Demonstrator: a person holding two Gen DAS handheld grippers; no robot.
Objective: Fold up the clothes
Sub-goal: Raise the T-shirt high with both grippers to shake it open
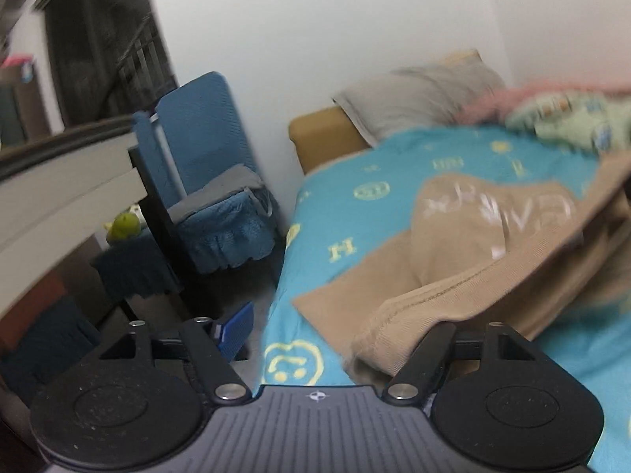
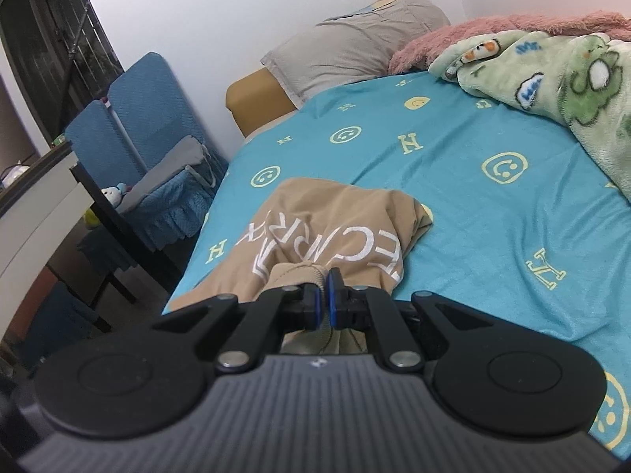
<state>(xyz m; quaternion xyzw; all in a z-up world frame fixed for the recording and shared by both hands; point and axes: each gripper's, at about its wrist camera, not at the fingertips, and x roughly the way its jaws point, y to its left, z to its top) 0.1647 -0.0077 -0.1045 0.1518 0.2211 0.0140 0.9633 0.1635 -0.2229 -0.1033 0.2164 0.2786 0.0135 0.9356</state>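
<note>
Shirt (image 2: 315, 232), tan, lies low-centre on the bed (image 2: 473, 197). Right gripper (image 2: 322, 295) is clamped on its ribbed edge; left gripper (image 1: 335, 335) is spread wide. Carry the edge across evenly, keeping tension.

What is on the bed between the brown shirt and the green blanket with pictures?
Nothing. In the right wrist view, only bare turquoise bedsheet with yellow smiley faces and letters lies between the tan lettered cotton shirt and the fluffy green cartoon blanket.
</note>
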